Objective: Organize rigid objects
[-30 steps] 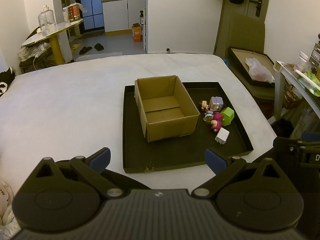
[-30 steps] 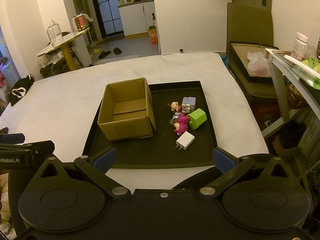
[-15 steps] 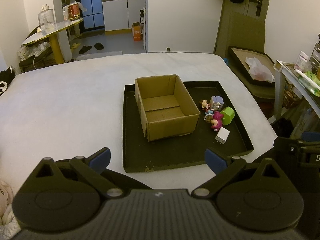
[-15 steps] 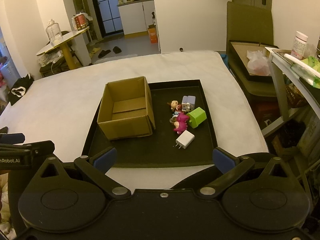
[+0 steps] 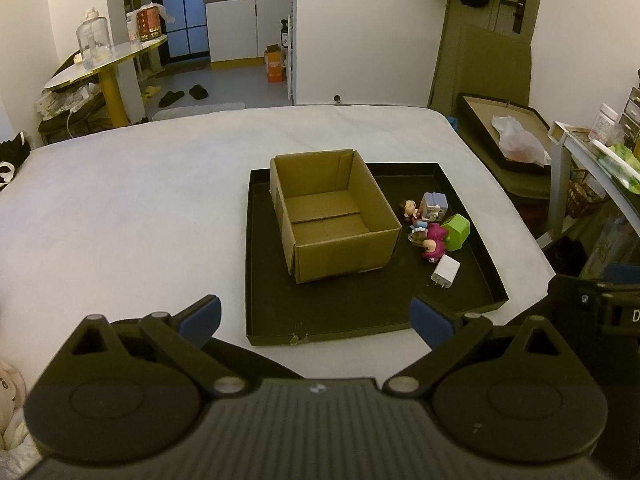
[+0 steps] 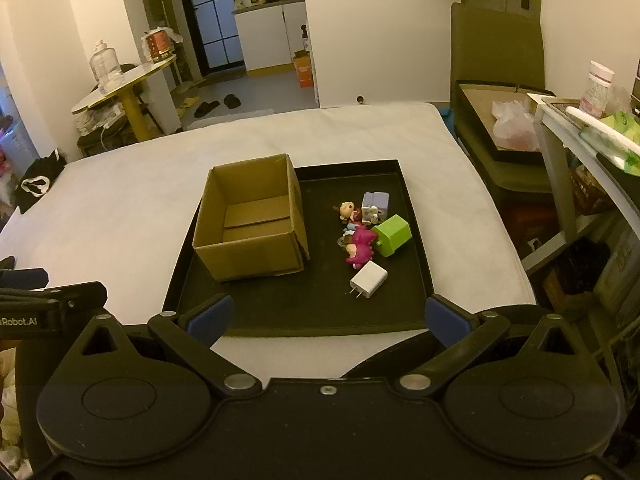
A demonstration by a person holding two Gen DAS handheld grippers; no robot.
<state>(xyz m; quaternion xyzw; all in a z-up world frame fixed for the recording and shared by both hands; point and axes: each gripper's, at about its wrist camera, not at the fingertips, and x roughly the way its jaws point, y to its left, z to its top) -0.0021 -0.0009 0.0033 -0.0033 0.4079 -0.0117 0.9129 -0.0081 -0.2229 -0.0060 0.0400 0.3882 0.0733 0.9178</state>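
A black tray (image 5: 360, 312) (image 6: 296, 312) lies on the white bed. An open, empty cardboard box (image 5: 332, 216) (image 6: 252, 220) stands in its left half. To the right of the box lie a white charger (image 5: 445, 271) (image 6: 369, 279), a green cube (image 5: 456, 232) (image 6: 393, 235), a magenta toy (image 5: 435, 240) (image 6: 360, 245), a lilac block (image 5: 434, 205) (image 6: 375, 202) and a small doll (image 5: 409, 209) (image 6: 346, 210). My left gripper (image 5: 316, 318) is open and empty, short of the tray's near edge. My right gripper (image 6: 326, 320) is open and empty over the tray's near edge.
The white bed (image 5: 120, 208) spreads wide to the left. A shelf with bottles (image 6: 580, 120) and a dark tray with a plastic bag (image 6: 508, 124) stand off the bed's right side. A small table (image 5: 100, 68) stands at the back left.
The right gripper view has crept slightly forward toward the tray. The left gripper has barely moved. Both stay open.
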